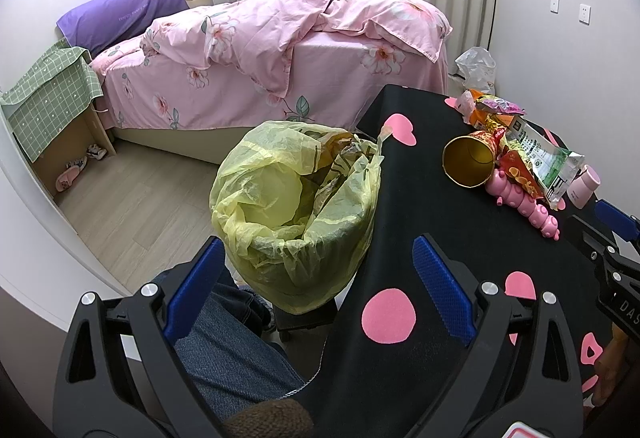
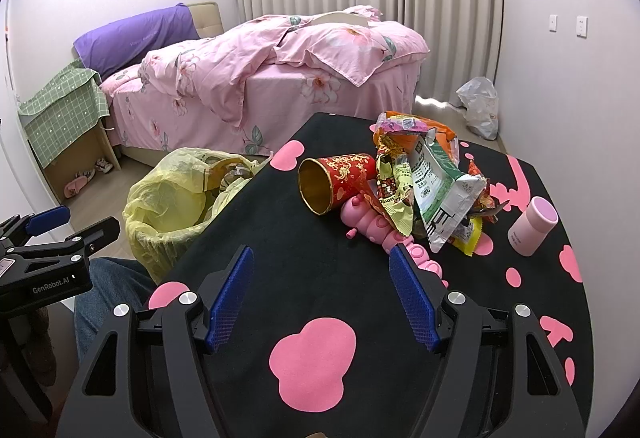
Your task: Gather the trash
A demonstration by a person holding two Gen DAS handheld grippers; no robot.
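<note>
A pile of snack wrappers (image 2: 432, 181) lies on the black table with pink spots (image 2: 312, 258), next to a red and gold paper cup (image 2: 332, 181) on its side. The pile (image 1: 524, 153) and cup (image 1: 472, 157) also show in the left wrist view. A bin lined with a yellow bag (image 1: 296, 205) stands left of the table and holds some trash; it shows in the right wrist view (image 2: 176, 205) too. My left gripper (image 1: 320, 266) is open and empty above the bin's near rim. My right gripper (image 2: 320, 274) is open and empty over the table, short of the pile.
A pink caterpillar toy (image 2: 384, 234) and a pink bottle (image 2: 532, 226) lie by the wrappers. A bed with pink floral covers (image 1: 280, 53) stands behind. A white plastic bag (image 2: 480, 105) sits on the floor by the wall. The person's jeans-clad leg (image 1: 228, 350) is below the left gripper.
</note>
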